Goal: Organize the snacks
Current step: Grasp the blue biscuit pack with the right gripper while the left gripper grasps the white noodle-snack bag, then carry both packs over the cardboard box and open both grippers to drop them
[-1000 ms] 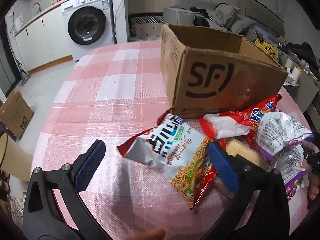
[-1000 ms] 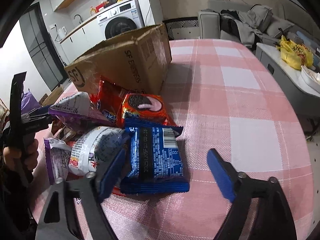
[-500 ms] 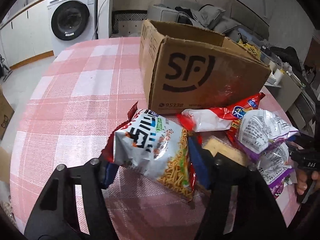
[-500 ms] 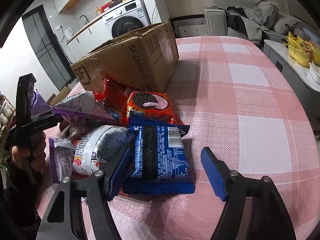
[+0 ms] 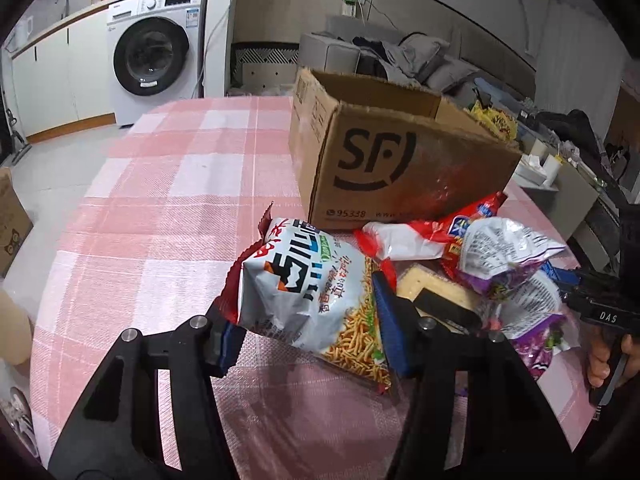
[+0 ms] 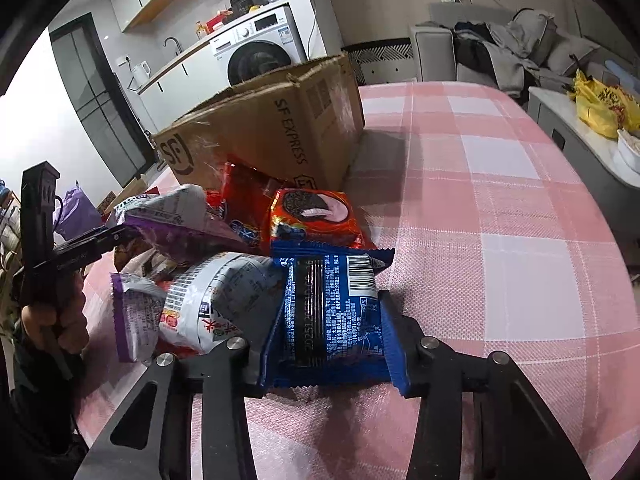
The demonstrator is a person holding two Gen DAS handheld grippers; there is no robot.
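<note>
Here, the left tool (image 5: 310, 332), jaws just closed in, clamps a silver-and-red noodle-snack bag (image 5: 308, 292), raised at the left edge of the snack pile before the cardboard box (image 5: 400, 168). The right tool (image 6: 326, 344), jaws also just closed, pinches a glossy blue packet (image 6: 330, 312) on the pink-checked worktop (image 6: 500, 208).

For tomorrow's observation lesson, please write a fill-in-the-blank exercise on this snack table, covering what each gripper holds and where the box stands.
1. The left gripper is shut on the silver ____ snack bag.
2. The right gripper is shut on a ____ packet with a barcode.
3. The cardboard box bears the printed letters ____.
4. The tablecloth is checked in white and ____.

Missing words: noodle; blue; SF; pink
</note>
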